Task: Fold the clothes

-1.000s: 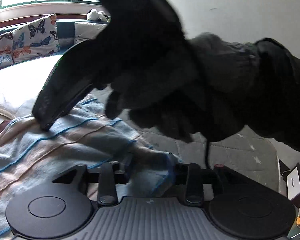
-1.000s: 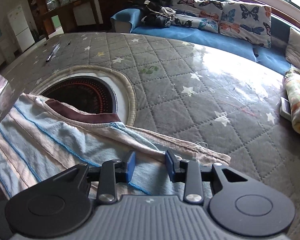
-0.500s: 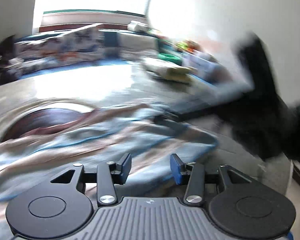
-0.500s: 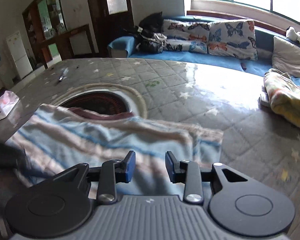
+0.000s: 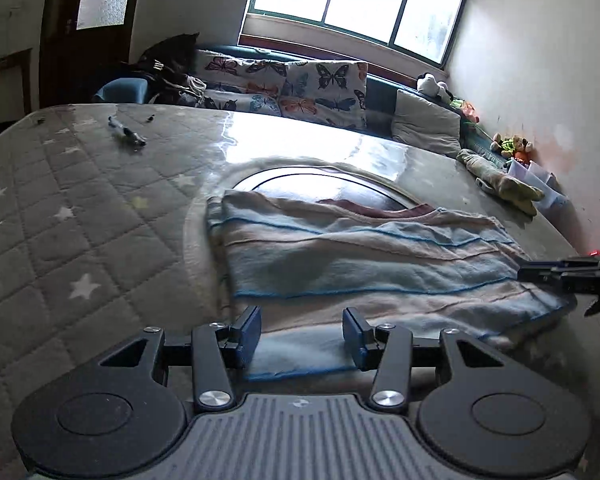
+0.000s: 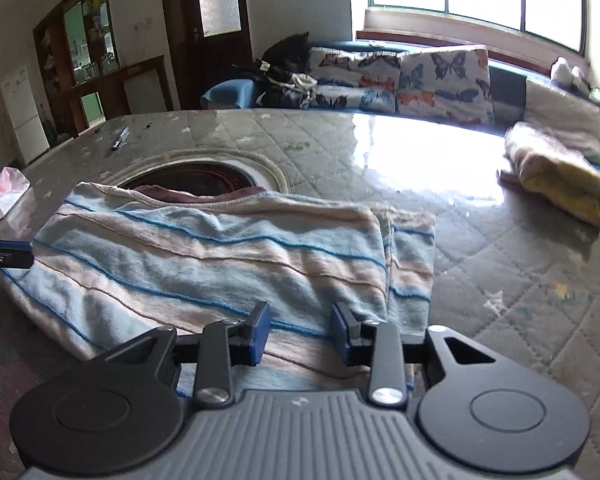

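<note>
Striped garment (image 5: 364,264) lay flat on the quilted grey table cover (image 5: 80,216), upper edge draped over the round dark opening (image 5: 312,184) in the table. In the right wrist view it looked partly folded: a top layer ended in a straight edge with a narrower strip of the same cloth showing beyond it on the right, maroon collar band (image 6: 204,194) peeking out at the far edge. Left gripper (image 5: 302,334) hovered over the near hem, jaws standing apart, cloth visible beneath the gap but nothing pinched between the pads. Right gripper (image 6: 300,330) was the same story: jaws parted with a narrower gap, over the near edge close to the layer boundary, not clamped on anything. Each gripper's tip showed at the edge of the other's view, at opposite sides of the garment. My read: this was between folds, both hands released and lining up for the next grasp. Next move likely called for both to drop to the near hem, pinch through all layers at matched points, then carry the edge toward the collar side evenly so the stack doesn't skew. Risk: grabbing only the top layer and peeling it off. A folded yellowish item (image 6: 560,172) sat well apart at the table's far right, a pen (image 6: 120,138) far left.
</note>
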Action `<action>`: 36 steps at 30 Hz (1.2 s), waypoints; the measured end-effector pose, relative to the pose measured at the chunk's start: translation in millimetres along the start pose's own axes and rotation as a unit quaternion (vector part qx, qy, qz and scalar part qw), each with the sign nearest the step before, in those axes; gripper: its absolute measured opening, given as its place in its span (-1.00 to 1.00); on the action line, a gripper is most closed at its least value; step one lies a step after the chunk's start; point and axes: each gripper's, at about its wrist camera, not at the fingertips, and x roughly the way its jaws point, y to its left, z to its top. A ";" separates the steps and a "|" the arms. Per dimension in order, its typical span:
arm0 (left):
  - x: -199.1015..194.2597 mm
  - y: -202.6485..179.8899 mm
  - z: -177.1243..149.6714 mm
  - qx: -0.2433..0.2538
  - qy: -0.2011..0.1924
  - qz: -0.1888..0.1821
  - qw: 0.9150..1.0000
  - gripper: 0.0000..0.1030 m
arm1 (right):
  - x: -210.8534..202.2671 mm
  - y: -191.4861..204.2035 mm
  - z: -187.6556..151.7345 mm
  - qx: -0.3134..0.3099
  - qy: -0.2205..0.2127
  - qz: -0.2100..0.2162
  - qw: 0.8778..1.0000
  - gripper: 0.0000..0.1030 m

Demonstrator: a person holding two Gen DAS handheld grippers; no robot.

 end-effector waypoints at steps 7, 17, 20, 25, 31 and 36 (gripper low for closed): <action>-3.3 -10.8 3.7 0.023 -0.004 0.005 1.000 -0.03 | 0.2 7.1 -2.3 -0.010 0.004 -0.014 1.000 -0.19; 0.9 -30.0 -1.7 0.087 0.002 -0.002 0.996 0.03 | -0.4 74.6 6.5 -0.073 0.001 0.045 0.996 -0.18; 3.2 -22.4 -9.7 0.091 0.009 0.010 0.996 0.02 | 9.4 89.7 2.1 -0.089 0.012 0.046 0.995 -0.18; -2.4 -11.0 -11.2 0.083 0.013 0.011 0.996 0.03 | 6.5 85.8 -8.9 -0.093 0.015 0.042 0.995 -0.17; -6.8 -4.4 16.7 0.074 -0.001 0.006 0.997 0.03 | 1.1 76.3 8.8 -0.082 0.023 0.053 0.995 -0.16; 21.8 -3.7 46.9 0.066 -0.001 0.010 0.998 0.00 | 16.0 57.4 31.9 -0.062 0.014 0.027 0.998 -0.16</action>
